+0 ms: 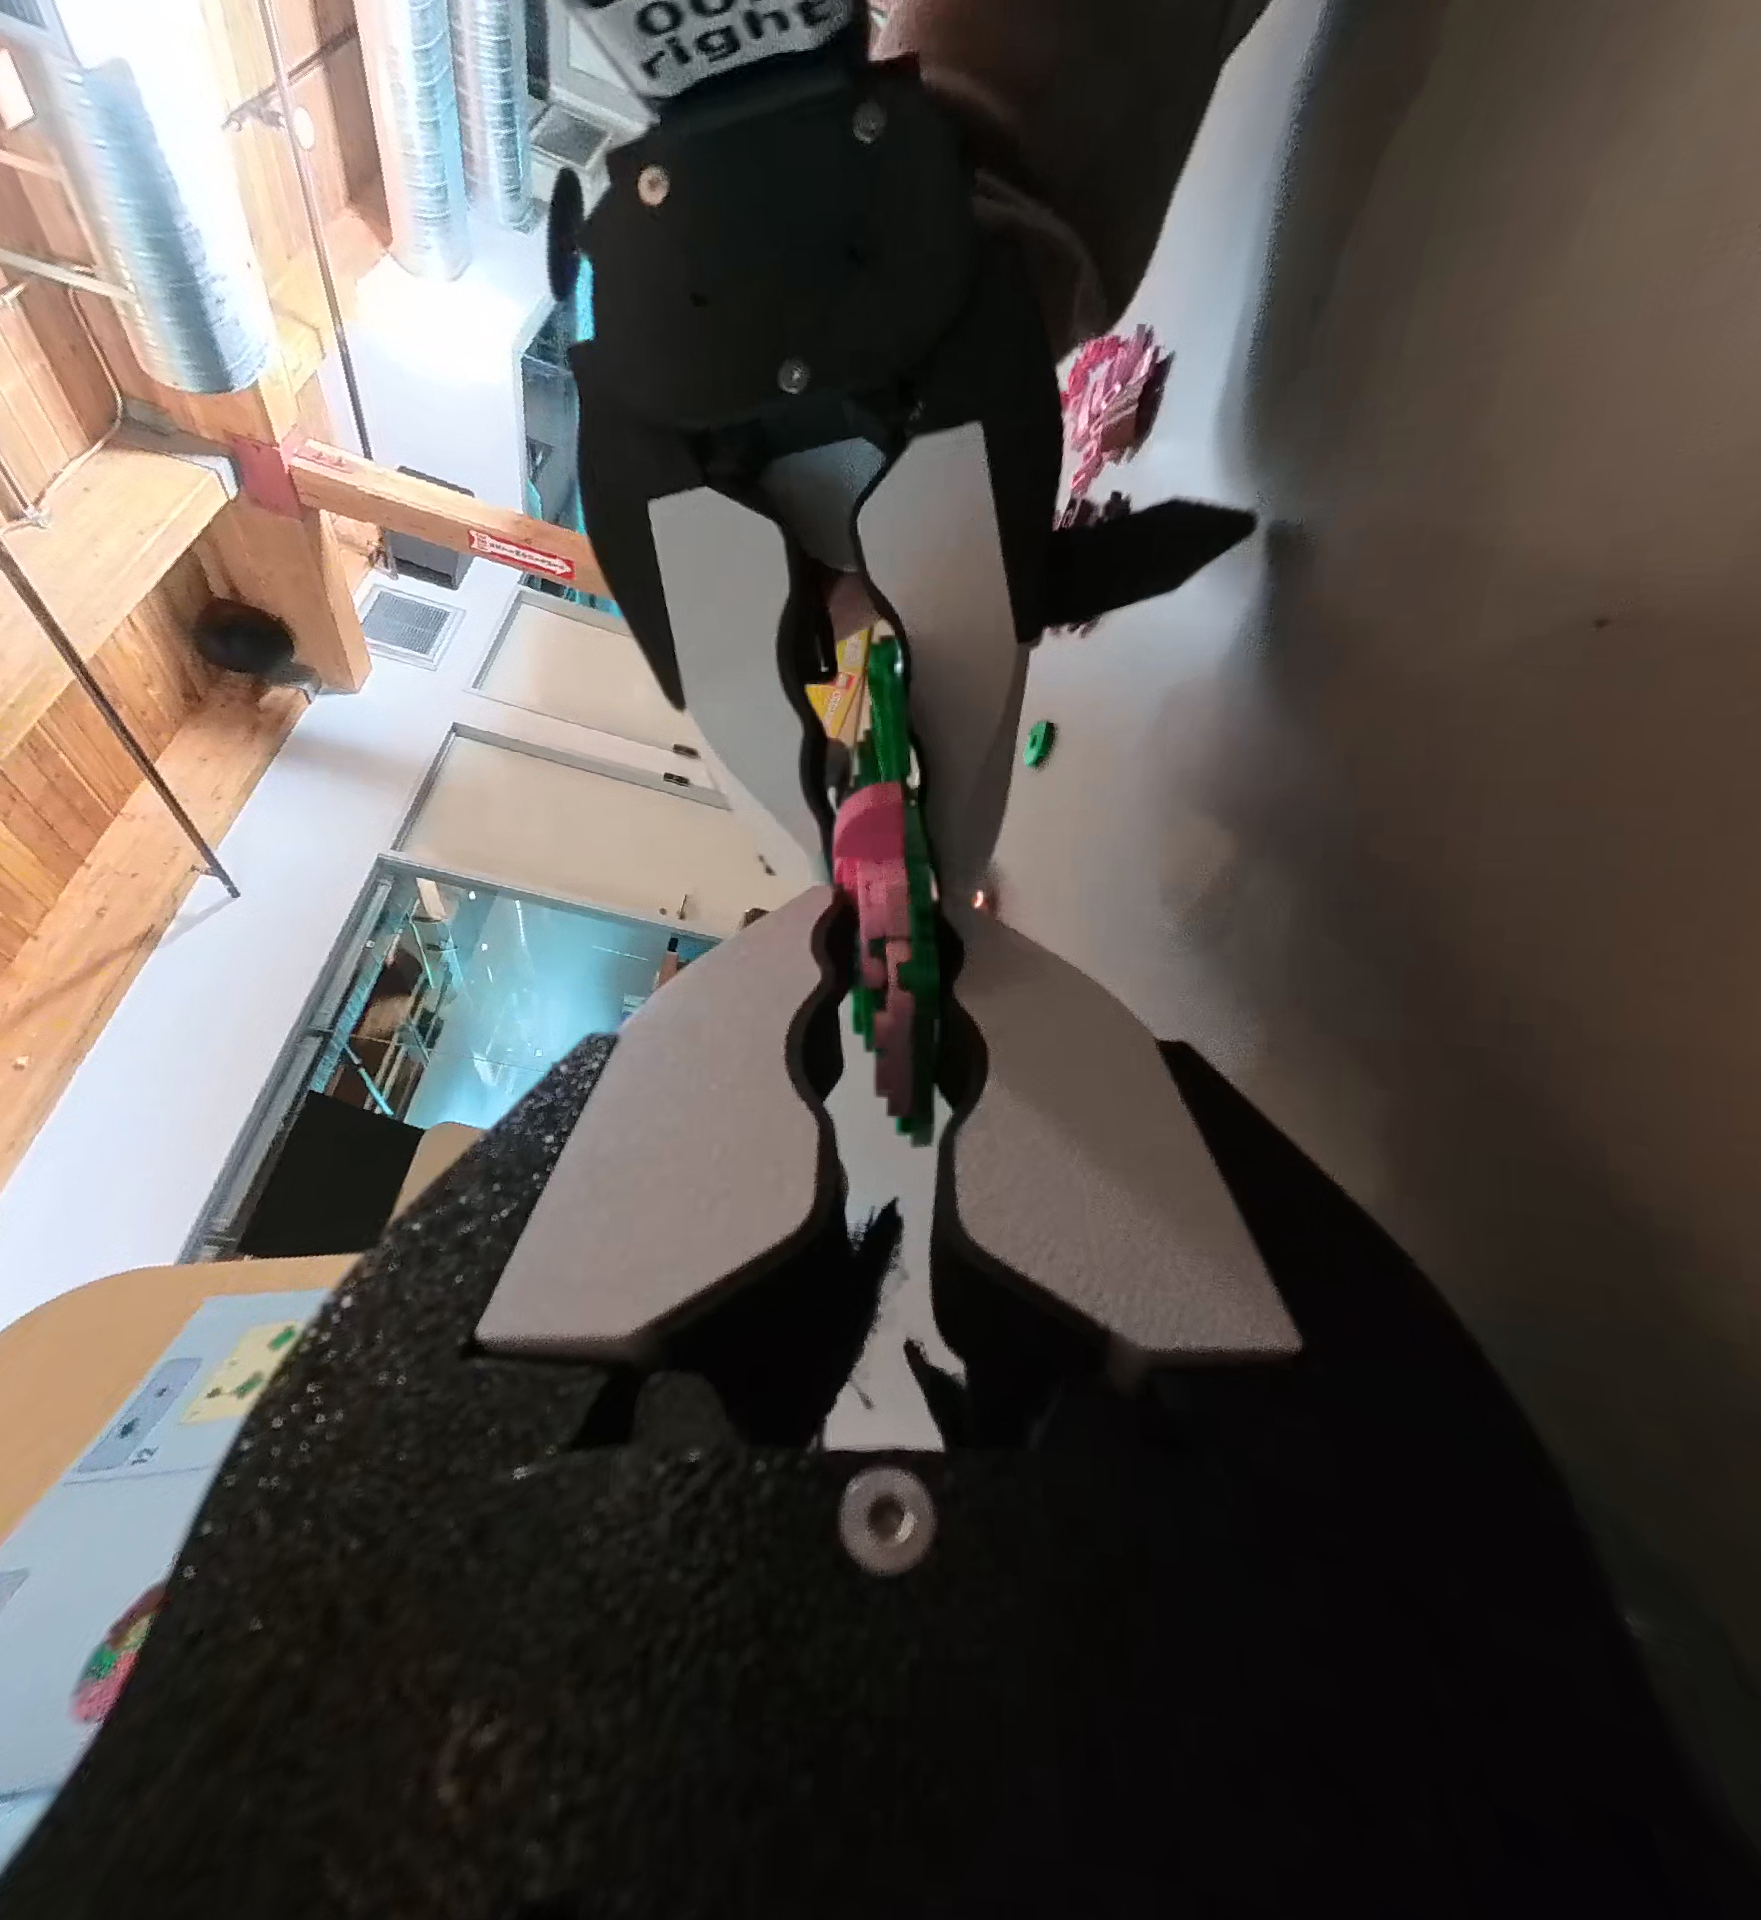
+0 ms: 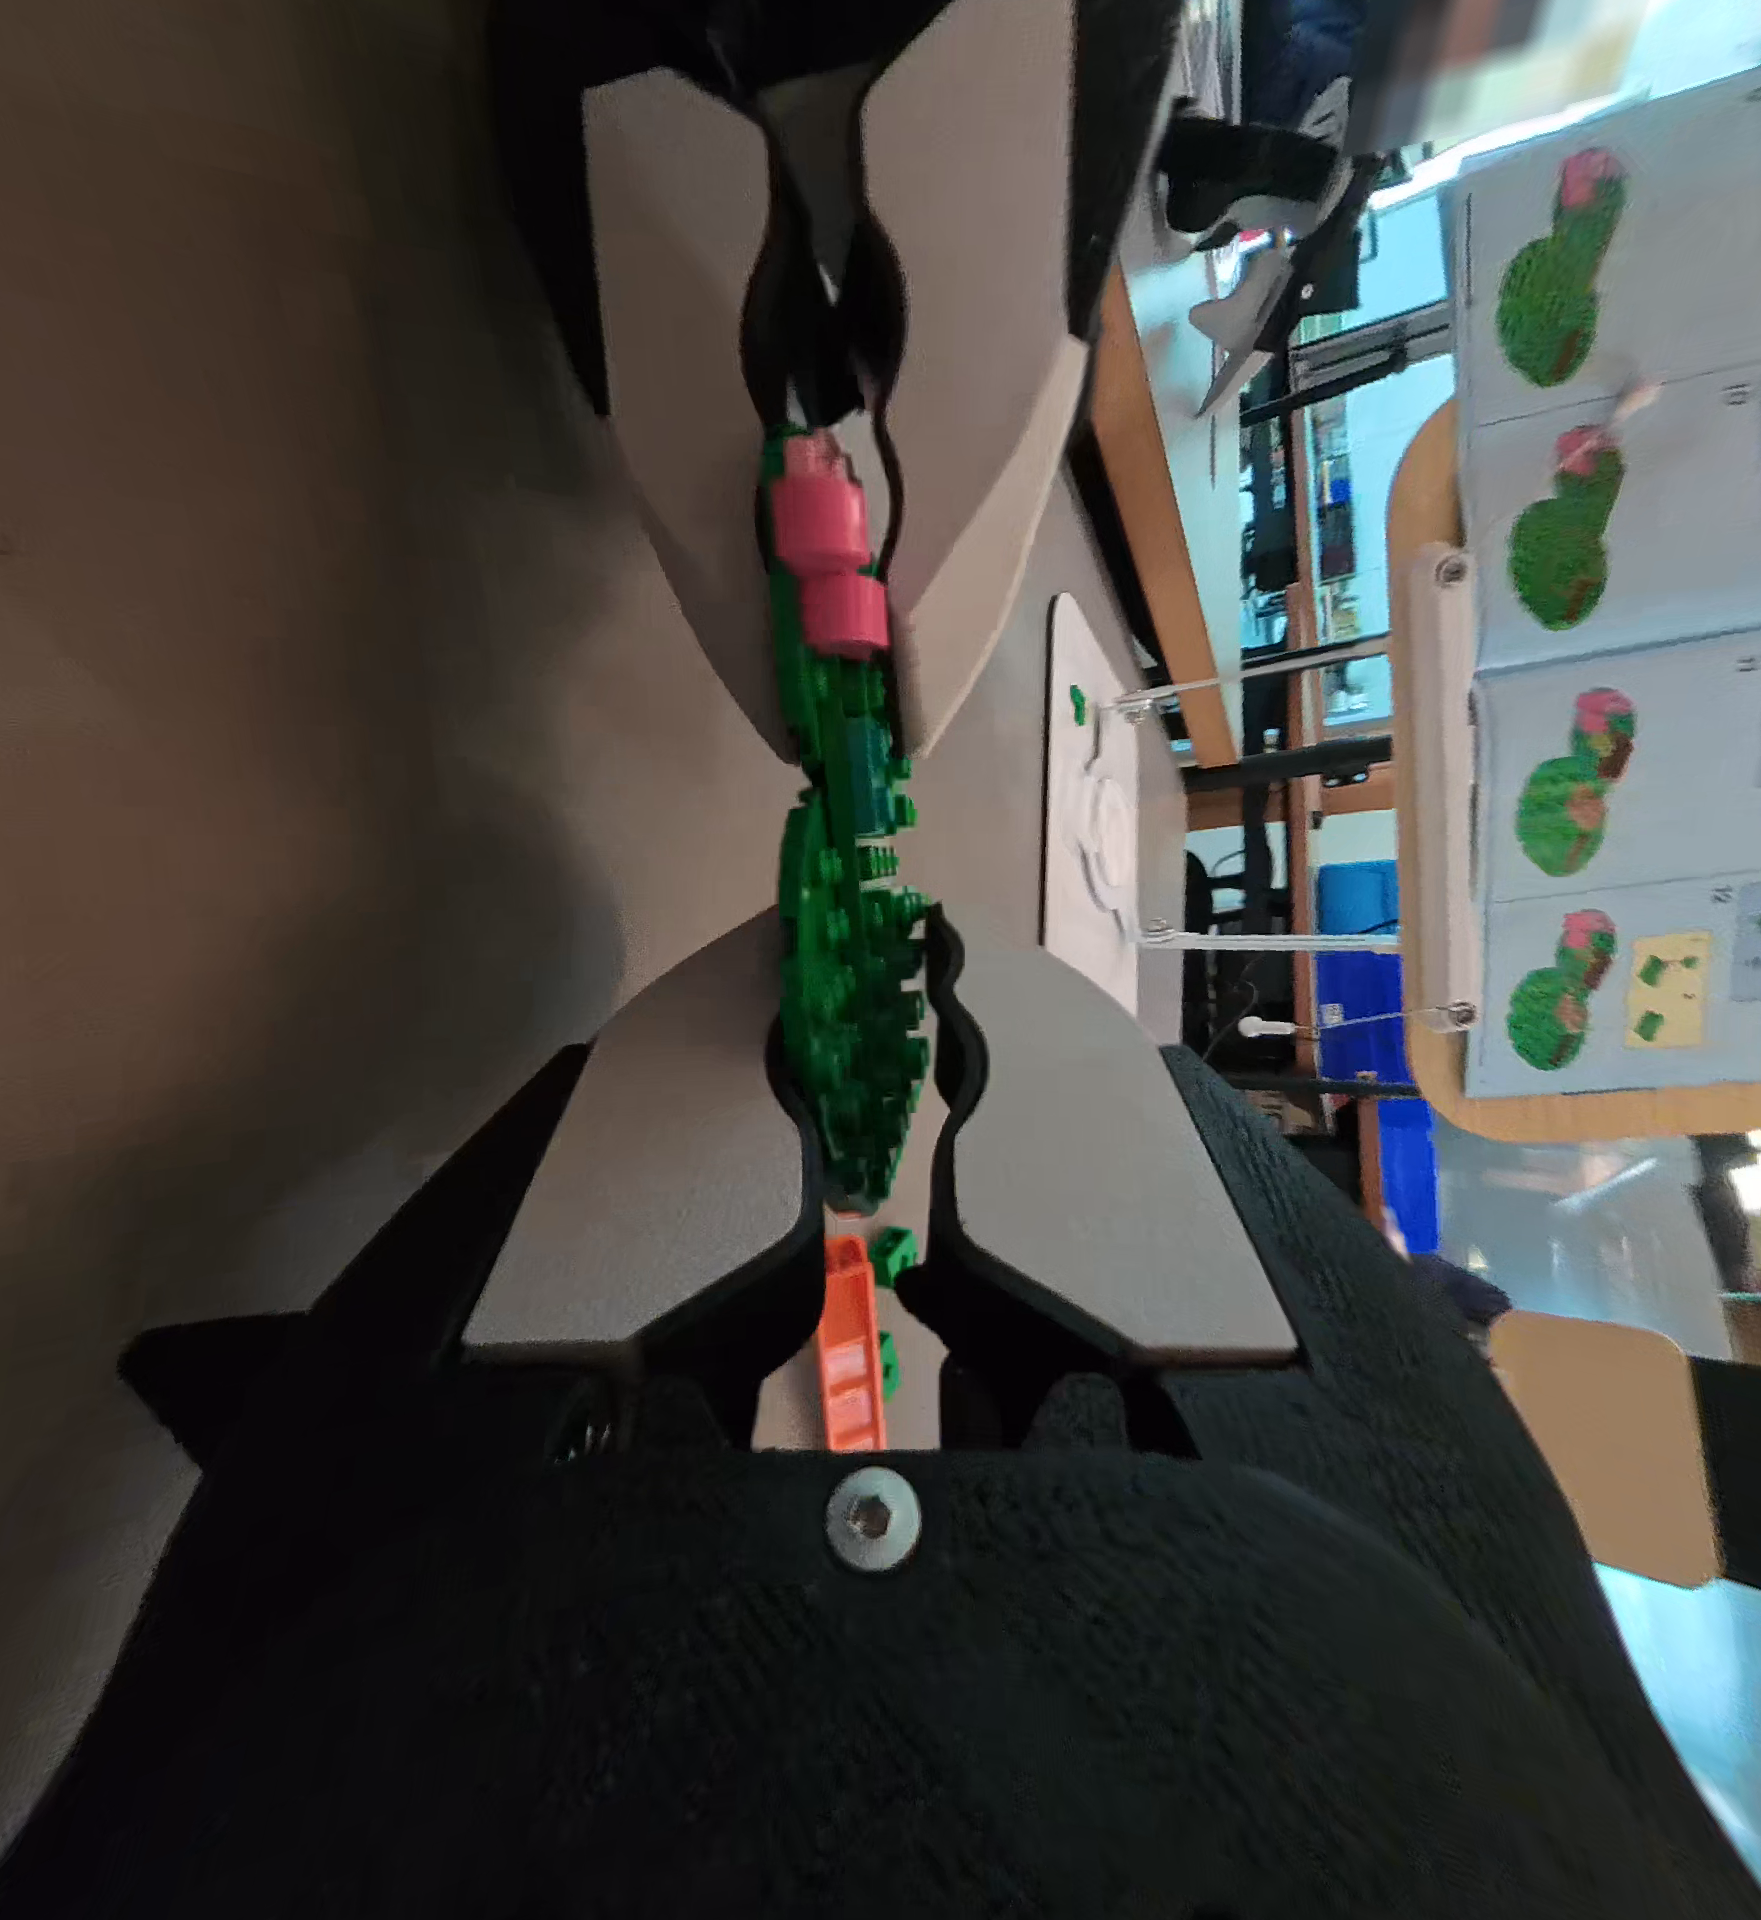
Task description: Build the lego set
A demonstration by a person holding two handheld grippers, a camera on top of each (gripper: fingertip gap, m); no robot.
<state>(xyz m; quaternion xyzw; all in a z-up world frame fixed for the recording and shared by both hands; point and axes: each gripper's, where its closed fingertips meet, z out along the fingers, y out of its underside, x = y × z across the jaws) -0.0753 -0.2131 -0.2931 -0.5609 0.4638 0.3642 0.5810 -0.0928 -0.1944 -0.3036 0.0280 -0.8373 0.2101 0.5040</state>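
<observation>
I am holding the lego build (image 2: 845, 935), a flat green plate assembly with pink round pieces at one end, edge-on between both grippers and lifted off the white table (image 1: 1478, 935). My right gripper (image 2: 855, 1039) is clamping the green end and my left gripper (image 1: 886, 1018) is clamping the pink-and-green end, the two facing each other tip to tip. The worry I am weighing is that the plates are being pinched only along their thin edges: if I am squeezing unevenly or twisting one wrist against the other, the layers could be peeling apart or the whole piece could be popping out sideways. The pink pieces (image 2: 824, 561) are sitting proud of the surface, so a finger sliding along could be knocking them loose. Near my right fingers an orange brick separator (image 2: 848, 1351) and small green bricks (image 2: 895, 1247) are lying on the table; anything dropping could be scattering them. Far right, the instruction booklet (image 2: 1624, 644) is standing open, well apart.
</observation>
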